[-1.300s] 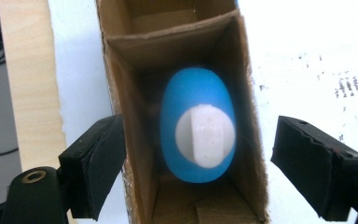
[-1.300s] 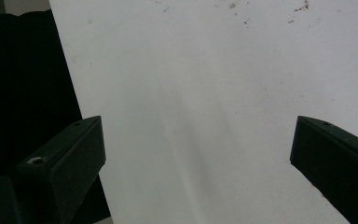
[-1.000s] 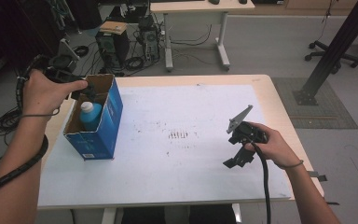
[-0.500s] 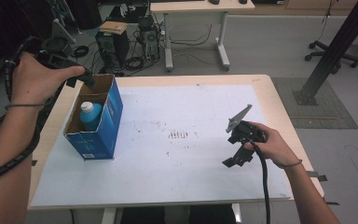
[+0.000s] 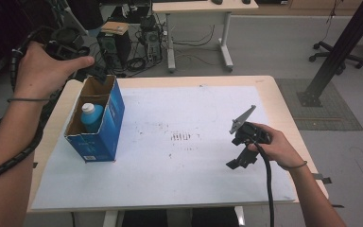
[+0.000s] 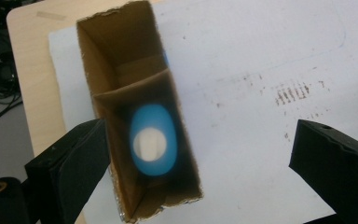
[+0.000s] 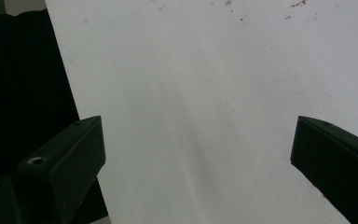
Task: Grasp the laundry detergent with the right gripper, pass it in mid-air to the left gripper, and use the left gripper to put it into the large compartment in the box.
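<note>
A tall blue carton (image 5: 99,127) with its top open stands on the left of the white sheet (image 5: 184,109). Inside it stands a blue bottle (image 5: 92,117) with a white cap. In the left gripper view I look straight down into the carton (image 6: 121,84) at the bottle (image 6: 151,140). My left gripper (image 5: 94,72) hangs above the carton's far end; its jaws have just been opening and nothing is between them (image 6: 200,172). My right gripper (image 5: 238,158) rests low over the sheet at the right, open and empty (image 7: 200,163).
The sheet covers most of the wooden table (image 5: 283,113) and has dark smudges (image 5: 184,137) at its middle. Behind the table stand a desk (image 5: 196,9) and computer cases (image 5: 111,40) among floor cables. A black post (image 5: 340,47) rises at the right.
My left hand has lifted off the carton's top and drawn up and back toward the far left, with the jaws spreading. The bottle stays in the carton. My right hand has not moved.
</note>
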Action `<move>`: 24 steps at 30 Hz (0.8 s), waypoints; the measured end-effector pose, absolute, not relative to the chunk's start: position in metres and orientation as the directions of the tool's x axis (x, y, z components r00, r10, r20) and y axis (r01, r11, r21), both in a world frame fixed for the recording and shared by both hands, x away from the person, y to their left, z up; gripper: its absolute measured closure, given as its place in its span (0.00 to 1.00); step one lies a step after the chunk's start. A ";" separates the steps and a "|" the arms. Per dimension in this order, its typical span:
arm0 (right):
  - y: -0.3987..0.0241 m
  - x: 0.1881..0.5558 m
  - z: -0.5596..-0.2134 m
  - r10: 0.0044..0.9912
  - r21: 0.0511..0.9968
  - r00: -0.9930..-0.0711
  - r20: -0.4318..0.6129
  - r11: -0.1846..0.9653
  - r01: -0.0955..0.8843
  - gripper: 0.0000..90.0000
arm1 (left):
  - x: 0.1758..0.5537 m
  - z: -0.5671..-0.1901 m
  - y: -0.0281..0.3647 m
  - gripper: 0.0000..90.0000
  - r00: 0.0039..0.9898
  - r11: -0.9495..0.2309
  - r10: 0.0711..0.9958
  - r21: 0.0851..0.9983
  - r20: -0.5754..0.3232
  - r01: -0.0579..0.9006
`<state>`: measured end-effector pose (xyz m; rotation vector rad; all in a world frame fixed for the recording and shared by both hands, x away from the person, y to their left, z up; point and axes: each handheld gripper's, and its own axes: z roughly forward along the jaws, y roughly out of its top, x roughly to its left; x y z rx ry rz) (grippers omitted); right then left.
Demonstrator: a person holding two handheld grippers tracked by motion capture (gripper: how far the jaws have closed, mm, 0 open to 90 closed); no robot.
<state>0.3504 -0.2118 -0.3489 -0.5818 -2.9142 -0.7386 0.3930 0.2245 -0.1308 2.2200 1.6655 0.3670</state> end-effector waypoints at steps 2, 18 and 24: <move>-0.212 0.350 -0.349 0.342 0.442 -0.924 0.169 0.812 0.381 0.03 | 0.396 -0.134 0.217 0.05 0.299 -0.272 0.954 0.417 0.001 0.867; -0.211 0.349 -0.339 0.351 0.424 -0.921 0.169 0.818 0.389 0.03 | 0.422 -0.166 0.174 0.06 0.424 -0.376 0.905 0.439 -0.014 0.816; -0.212 0.349 -0.329 0.357 0.426 -0.919 0.166 0.814 0.394 0.03 | 0.432 -0.188 0.163 0.06 0.441 -0.388 0.897 0.430 -0.027 0.815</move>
